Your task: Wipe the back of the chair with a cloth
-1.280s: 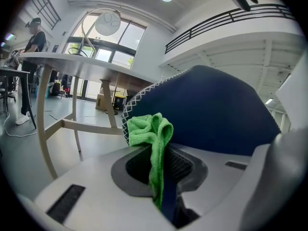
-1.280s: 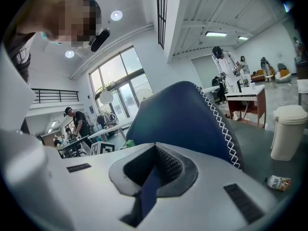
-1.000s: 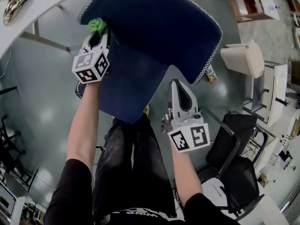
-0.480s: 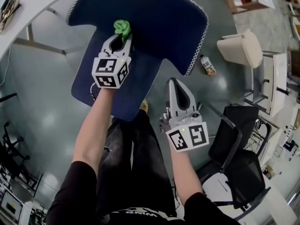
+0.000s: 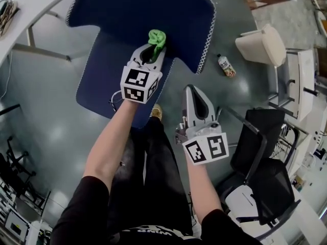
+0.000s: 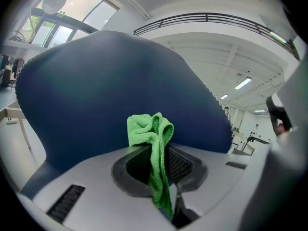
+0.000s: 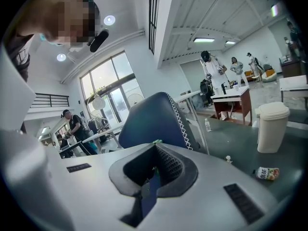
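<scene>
- The green cloth (image 5: 157,37) looks soft, light and limp. It bunches easily, so it is best pinched by a gathered fold with a wad left proud of the tips, as it is now.
- The left gripper (image 5: 152,50) has its fingers clamped on that cloth. The wad sits against the near face of the blue chair back (image 5: 138,11), low and right of its middle.
- The right gripper (image 5: 192,92) hangs nearer, right of the chair, with its fingers closed on nothing.
- Compared with a second ago, the cloth has swept rightward from the back's left edge, while the right gripper has barely shifted.
</scene>
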`<state>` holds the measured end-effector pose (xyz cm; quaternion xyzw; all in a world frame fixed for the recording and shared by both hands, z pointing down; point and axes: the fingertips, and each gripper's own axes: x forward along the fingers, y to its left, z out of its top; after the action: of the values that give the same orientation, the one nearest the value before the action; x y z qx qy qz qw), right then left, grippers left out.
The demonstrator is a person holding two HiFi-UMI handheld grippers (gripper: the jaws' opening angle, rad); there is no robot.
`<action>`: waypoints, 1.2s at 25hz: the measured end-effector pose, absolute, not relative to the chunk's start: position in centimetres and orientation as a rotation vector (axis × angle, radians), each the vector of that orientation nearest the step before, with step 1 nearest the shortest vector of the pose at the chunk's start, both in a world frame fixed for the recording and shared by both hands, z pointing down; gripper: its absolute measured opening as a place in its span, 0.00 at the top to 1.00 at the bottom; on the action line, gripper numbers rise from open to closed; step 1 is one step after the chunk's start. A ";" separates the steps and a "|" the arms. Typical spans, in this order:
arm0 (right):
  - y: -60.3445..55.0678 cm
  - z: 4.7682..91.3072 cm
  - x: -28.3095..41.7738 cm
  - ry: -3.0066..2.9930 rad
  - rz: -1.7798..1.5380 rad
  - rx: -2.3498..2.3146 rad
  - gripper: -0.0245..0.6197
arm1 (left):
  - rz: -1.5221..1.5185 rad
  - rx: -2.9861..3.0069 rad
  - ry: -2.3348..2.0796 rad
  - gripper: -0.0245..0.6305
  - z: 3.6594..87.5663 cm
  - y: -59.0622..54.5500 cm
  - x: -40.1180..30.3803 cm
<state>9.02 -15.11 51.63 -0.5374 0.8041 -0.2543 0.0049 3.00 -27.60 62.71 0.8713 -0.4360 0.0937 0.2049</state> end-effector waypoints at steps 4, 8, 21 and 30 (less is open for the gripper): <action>-14.8 51.7 9.2 2.511 -0.794 -1.681 0.98 | 0.293 2.496 -1.102 0.88 62.7 -25.7 5.6; -14.5 51.5 9.2 2.507 -0.793 -1.676 0.98 | 0.311 2.505 -1.082 0.88 62.5 -25.0 5.6; -15.0 48.7 6.5 2.524 -0.796 -1.625 0.98 | 0.336 2.358 -1.281 0.88 57.3 -24.9 -2.5; -14.4 41.8 4.7 2.585 -0.777 -1.573 0.98 | 0.276 2.296 -1.361 0.88 48.3 -23.2 -6.4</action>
<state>4.71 -14.39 41.81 -0.5036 0.8273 -0.2488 0.0086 -6.41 -23.20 48.30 0.8333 -0.4938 0.1002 0.2272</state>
